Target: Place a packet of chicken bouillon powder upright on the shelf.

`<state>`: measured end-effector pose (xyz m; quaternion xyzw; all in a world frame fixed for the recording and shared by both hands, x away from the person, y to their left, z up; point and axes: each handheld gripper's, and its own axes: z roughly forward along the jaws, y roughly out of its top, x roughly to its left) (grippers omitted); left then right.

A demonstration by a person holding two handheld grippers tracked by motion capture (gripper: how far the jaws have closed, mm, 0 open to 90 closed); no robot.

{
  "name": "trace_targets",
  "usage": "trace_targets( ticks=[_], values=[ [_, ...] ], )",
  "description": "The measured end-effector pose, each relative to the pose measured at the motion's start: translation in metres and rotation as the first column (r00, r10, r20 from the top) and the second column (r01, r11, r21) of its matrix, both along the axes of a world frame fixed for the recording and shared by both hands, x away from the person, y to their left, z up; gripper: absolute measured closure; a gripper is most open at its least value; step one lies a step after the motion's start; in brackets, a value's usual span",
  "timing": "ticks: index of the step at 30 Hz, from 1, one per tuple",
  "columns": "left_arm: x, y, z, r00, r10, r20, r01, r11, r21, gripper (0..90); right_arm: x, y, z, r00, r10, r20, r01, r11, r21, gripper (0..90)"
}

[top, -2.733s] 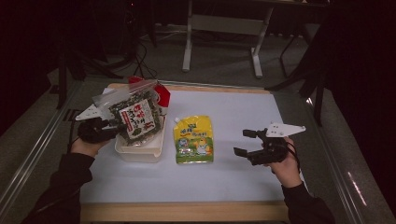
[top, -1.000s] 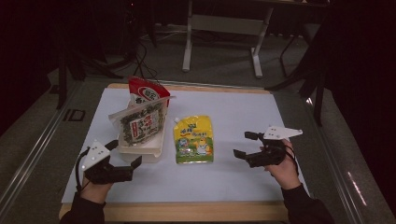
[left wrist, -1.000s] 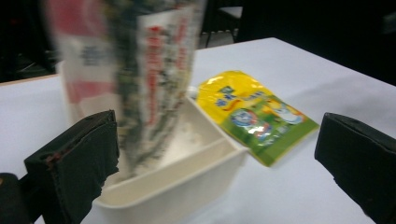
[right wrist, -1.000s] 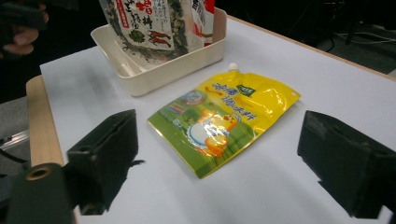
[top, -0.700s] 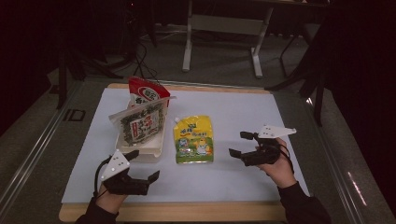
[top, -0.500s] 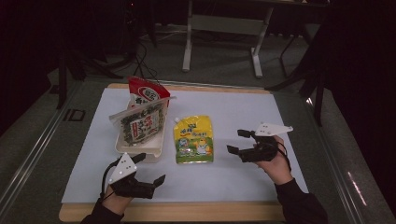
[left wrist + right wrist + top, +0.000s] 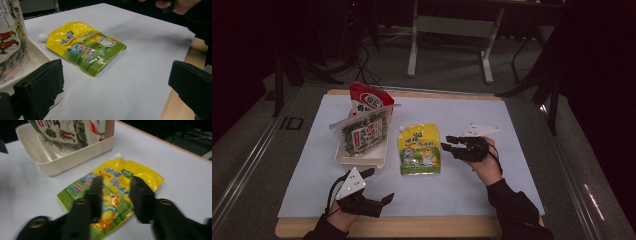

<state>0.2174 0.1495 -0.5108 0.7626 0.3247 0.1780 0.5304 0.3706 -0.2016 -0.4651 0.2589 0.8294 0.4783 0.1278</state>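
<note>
Yellow spouted pouch [image 7: 419, 149], print unreadable

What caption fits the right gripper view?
Right gripper hovering over the yellow spouted pouch, cream tray behind.

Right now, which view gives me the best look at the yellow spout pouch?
The left gripper view: the yellow spout pouch lies whole and sharp there, cap and print unobstructed. In the right gripper view the pouch is near but partly behind that gripper's own tongs and blurred. The high view shows it whole but small.
</note>
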Motion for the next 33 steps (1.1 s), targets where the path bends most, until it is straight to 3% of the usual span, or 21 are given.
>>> trace_targets(
  ticks=[14,22,33],
  values=[
    [0.0,-0.002,-0.007,0.9999,-0.016,-0.005,0.016,0.9999,-0.001,1.1,0.04,0.039,-0.027,0.9966,0.018,-0.081,-0.021,0.9988,-0.045,89.9],
    [0.001,-0.001,-0.008,0.9998,-0.019,-0.007,0.019,0.9998,-0.002,1.1,0.064,0.063,-0.045,0.9919,0.004,-0.127,-0.01,0.9988,-0.047,90.0],
    [0.0,-0.001,-0.009,0.9996,-0.029,-0.006,0.029,0.9996,-0.002,1.1,0.09,0.093,-0.048,0.9889,-0.015,-0.148,0.009,0.9989,-0.045,90.0]
  ],
)
